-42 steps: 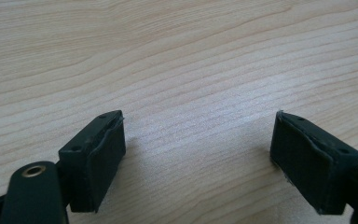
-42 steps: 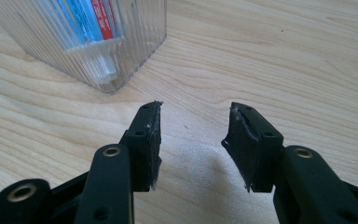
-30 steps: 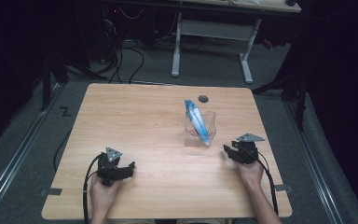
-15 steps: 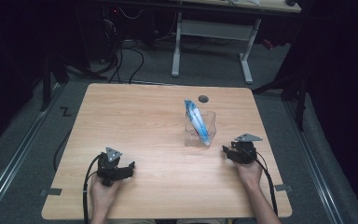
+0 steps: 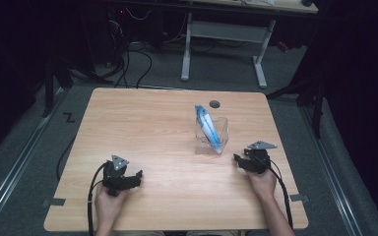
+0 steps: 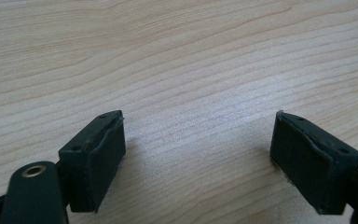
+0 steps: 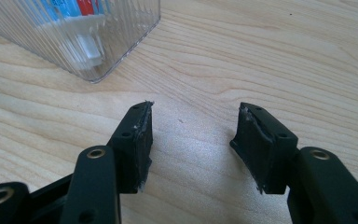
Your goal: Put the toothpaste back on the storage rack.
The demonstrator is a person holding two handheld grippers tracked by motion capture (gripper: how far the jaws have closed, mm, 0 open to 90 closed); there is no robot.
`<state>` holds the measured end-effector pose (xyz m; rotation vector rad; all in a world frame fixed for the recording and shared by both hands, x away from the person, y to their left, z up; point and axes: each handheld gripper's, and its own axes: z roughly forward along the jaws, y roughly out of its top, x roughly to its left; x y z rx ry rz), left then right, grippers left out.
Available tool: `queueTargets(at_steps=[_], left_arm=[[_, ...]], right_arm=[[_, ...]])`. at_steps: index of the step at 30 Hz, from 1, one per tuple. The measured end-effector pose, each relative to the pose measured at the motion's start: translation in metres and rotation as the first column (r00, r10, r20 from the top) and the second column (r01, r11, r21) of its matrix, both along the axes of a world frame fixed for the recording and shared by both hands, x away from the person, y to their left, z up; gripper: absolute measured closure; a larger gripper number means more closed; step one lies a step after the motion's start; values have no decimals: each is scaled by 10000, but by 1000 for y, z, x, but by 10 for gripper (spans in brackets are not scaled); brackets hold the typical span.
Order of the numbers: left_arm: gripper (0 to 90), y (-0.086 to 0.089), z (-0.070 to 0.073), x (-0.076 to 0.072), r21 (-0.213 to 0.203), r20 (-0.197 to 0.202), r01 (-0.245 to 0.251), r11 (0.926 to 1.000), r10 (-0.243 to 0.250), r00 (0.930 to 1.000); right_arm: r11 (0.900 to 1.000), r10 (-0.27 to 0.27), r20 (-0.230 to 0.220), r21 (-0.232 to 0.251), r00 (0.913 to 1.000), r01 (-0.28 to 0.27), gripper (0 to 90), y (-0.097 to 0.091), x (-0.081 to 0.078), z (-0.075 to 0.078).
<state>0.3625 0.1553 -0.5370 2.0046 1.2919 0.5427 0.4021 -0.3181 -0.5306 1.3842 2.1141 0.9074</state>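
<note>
Right hand-held gripper (image 7: 193, 135) gapes — clear container (image 7: 74, 35) cropped, contents blurred.

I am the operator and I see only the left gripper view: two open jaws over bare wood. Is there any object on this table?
Observer: Yes. In the high view a clear ribbed container stands right of the table's middle, with a blue packet leaning inside it.
Operator: Where is the other gripper?
Observer: The right gripper rests on the table just right of the container, held by a hand.
Operator: Does it hold something?
Observer: No. In the right gripper view its jaws stand apart with only wood between them; the container's corner lies just ahead, not touching.
</note>
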Motion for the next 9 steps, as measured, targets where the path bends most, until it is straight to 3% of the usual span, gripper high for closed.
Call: queueTargets(at_steps=[9], left_arm=[[183,0,0,0,3,0,3,10000,-3,10000]], right_arm=[[9999,-121,-10,-30,9999,121,429,0,0,0]])
